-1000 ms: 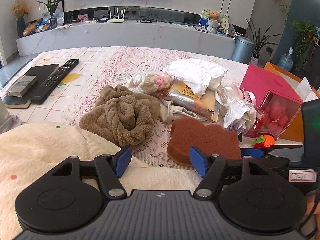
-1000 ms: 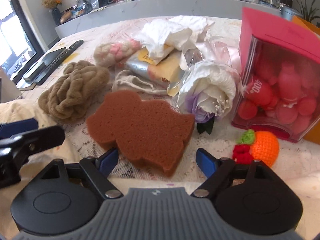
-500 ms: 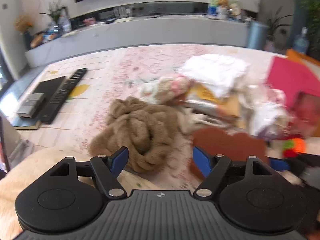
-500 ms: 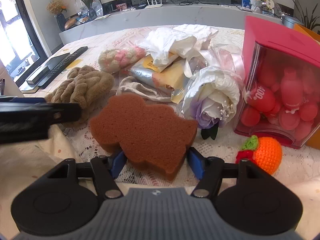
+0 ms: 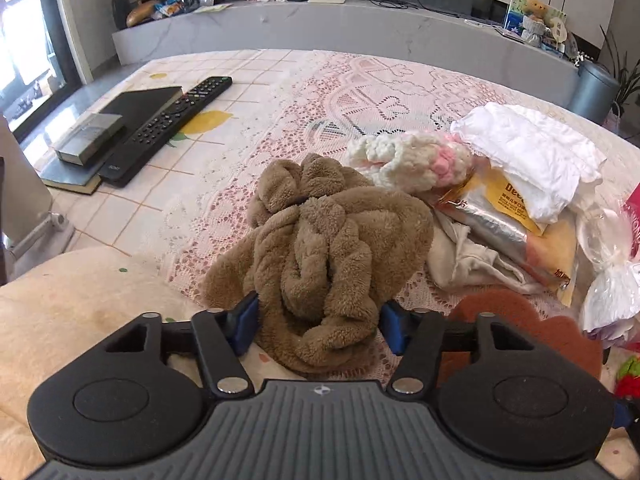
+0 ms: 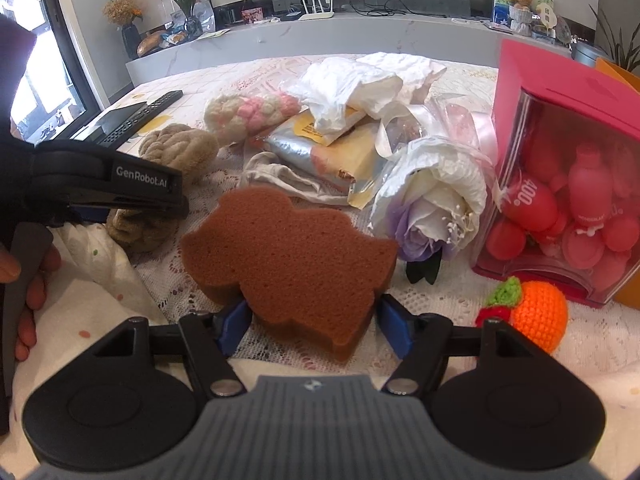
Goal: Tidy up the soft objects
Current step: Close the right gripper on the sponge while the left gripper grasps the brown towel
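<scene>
Sponge (image 6: 292,256), one brown porous slab, squeezed by right gripper (image 6: 310,326); left gripper (image 5: 318,326) jaws just closing around one fuzzy tan towel (image 5: 328,248).

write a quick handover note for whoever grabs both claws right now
Left claw: jaws have just been closing around the brown fleece towel, pads at its sides.
Right claw: pads pressed on the brown sponge, which lies on the lace cloth.
Done: nothing sorted yet.
Left: lift both; then the knitted pink-white piece, crochet orange and the rest of the pile.
</scene>
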Demonstrator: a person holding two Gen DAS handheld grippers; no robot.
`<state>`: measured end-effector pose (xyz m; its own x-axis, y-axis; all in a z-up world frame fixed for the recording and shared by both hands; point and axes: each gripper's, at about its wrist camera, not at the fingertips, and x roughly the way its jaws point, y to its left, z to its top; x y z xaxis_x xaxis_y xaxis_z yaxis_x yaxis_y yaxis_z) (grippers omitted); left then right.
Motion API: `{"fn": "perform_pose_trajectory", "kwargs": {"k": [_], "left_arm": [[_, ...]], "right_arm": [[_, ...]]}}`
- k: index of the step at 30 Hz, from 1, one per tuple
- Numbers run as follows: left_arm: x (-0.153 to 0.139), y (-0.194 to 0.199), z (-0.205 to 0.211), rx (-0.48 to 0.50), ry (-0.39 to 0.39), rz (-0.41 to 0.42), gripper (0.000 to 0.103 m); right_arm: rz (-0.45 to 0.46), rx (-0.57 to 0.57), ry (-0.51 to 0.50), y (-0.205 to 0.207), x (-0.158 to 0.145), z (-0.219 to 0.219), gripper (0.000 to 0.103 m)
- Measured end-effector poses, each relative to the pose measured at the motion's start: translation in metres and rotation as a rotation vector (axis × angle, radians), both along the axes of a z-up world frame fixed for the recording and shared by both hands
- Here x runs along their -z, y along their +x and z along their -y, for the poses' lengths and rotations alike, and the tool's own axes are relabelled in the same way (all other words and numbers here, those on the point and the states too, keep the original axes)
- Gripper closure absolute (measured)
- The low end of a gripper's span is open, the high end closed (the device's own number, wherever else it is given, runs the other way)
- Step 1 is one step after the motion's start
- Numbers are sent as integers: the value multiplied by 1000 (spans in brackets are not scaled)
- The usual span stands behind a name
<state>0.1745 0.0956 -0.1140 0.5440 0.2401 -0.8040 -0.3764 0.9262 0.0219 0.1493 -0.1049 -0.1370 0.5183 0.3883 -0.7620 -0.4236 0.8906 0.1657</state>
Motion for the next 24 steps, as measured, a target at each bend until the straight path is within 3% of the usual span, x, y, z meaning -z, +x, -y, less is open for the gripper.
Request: {"fn": "perform_pose_trajectory", "kwargs": {"k": [5,11,20,21,24], "left_arm": [[-6,-7,0,-15,-1,36,55],[-22,-33,3,-3,-36,136,64],[-40,-88,29,47,-45,291,77],[-42,-94,33,60,-45,313,90],[-46,-107,41,84,-44,353,91]], "right_arm": [[-14,13,38,-1,-2,8,38],[-64,23,107,-11,-10,23,38],[11,41,138,-45,-37,47,39],[22,44,140,-49,-40,49,41],[45,56,156,-60,-47,58,44]]}}
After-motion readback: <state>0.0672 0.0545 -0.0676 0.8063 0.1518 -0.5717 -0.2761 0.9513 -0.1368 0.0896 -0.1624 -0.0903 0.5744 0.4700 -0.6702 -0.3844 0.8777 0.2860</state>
